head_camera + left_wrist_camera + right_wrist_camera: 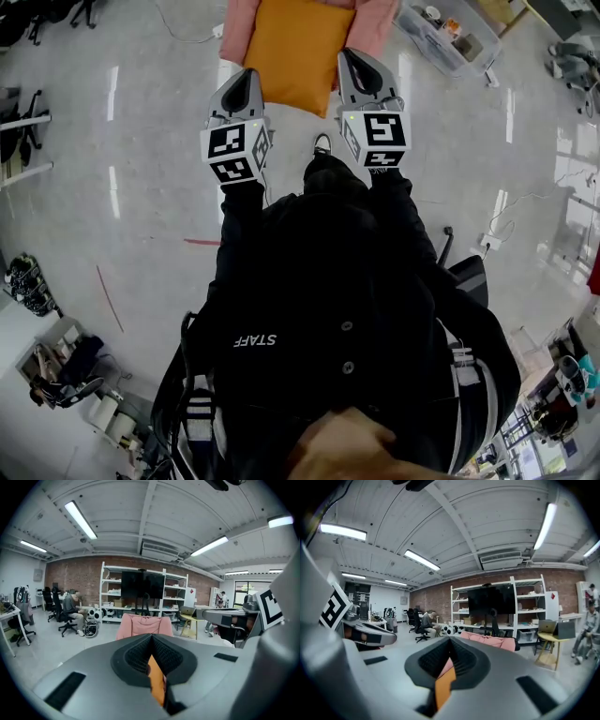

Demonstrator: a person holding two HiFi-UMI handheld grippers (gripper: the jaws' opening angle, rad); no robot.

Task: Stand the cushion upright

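An orange cushion (298, 52) hangs between my two grippers in the head view, just in front of a pink armchair (240, 26). My left gripper (247, 79) is shut on the cushion's left edge, and my right gripper (351, 58) is shut on its right edge. In the left gripper view a strip of orange cushion (157, 682) shows pinched below the closed left gripper (151, 637), with the pink armchair (144, 626) straight ahead. The right gripper view shows the same: orange cushion fabric (444, 686) under the closed right gripper (450, 642), and the armchair (492, 642) beyond.
A clear plastic box (439, 39) of small items sits on the floor right of the armchair. White shelves with a black screen (143, 586) stand behind it. A person sits on an office chair (70, 610) at far left. A yellow chair (189, 623) stands right.
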